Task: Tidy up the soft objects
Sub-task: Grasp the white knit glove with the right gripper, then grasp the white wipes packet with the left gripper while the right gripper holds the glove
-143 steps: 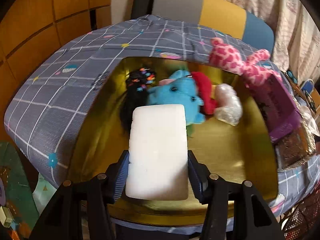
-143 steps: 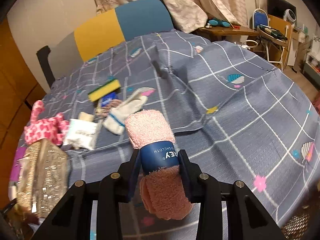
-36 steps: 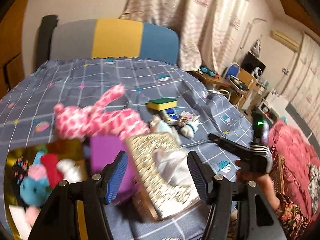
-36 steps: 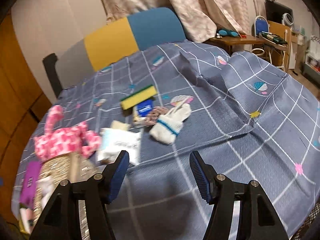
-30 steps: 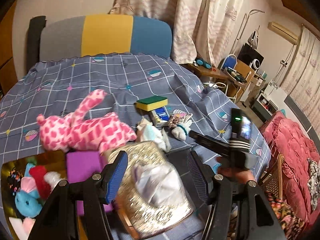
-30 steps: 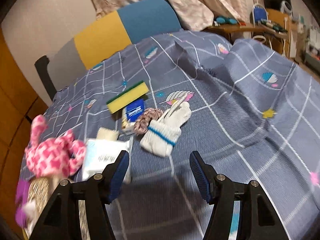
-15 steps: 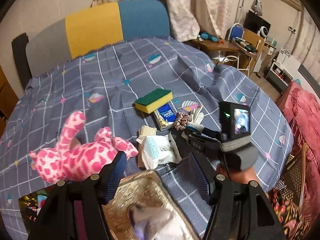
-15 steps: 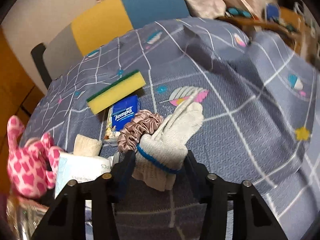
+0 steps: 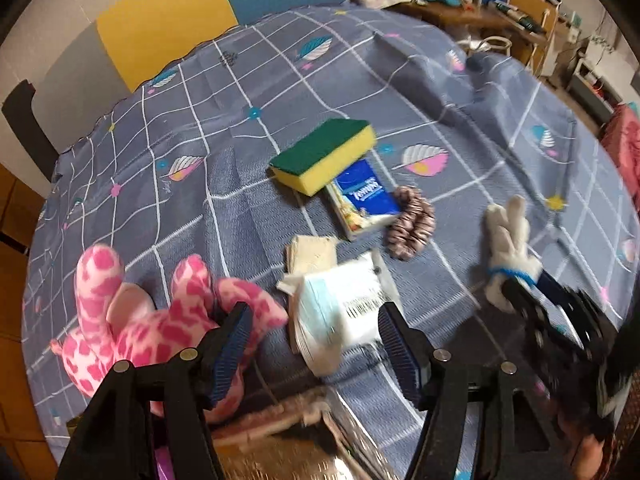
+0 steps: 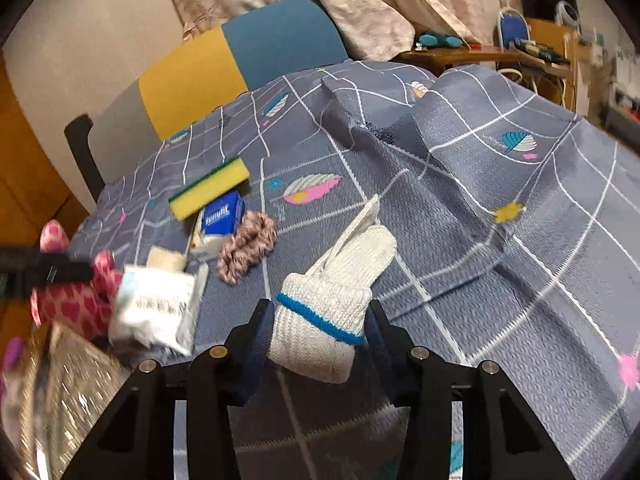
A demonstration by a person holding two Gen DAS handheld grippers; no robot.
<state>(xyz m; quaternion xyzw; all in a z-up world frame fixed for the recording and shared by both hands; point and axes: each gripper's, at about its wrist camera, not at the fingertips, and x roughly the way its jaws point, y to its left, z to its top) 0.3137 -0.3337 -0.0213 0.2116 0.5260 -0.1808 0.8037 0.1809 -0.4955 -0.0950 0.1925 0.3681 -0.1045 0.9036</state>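
Note:
My right gripper (image 10: 318,320) is shut on a white knit glove (image 10: 340,284) with a blue cuff band and holds it off the bedspread; it also shows in the left wrist view (image 9: 506,248). My left gripper (image 9: 314,340) is open and empty, hovering over a packet of face masks (image 9: 340,304). A pink spotted plush (image 9: 140,312) lies just left of it. A green-and-yellow sponge (image 9: 324,156), a blue tissue pack (image 9: 364,200) and a brown scrunchie (image 9: 412,228) lie farther back.
A glittery gold bag (image 10: 60,392) sits at the near left edge of the grey checked bedspread (image 10: 500,200). A small beige folded cloth (image 9: 312,252) lies beside the mask packet. A chair back (image 10: 240,60) stands beyond; a desk (image 10: 480,52) is at the far right.
My right gripper closed on the white glove and lifted it away from the scrunchie. My left gripper moved forward and down over the mask packet, staying open.

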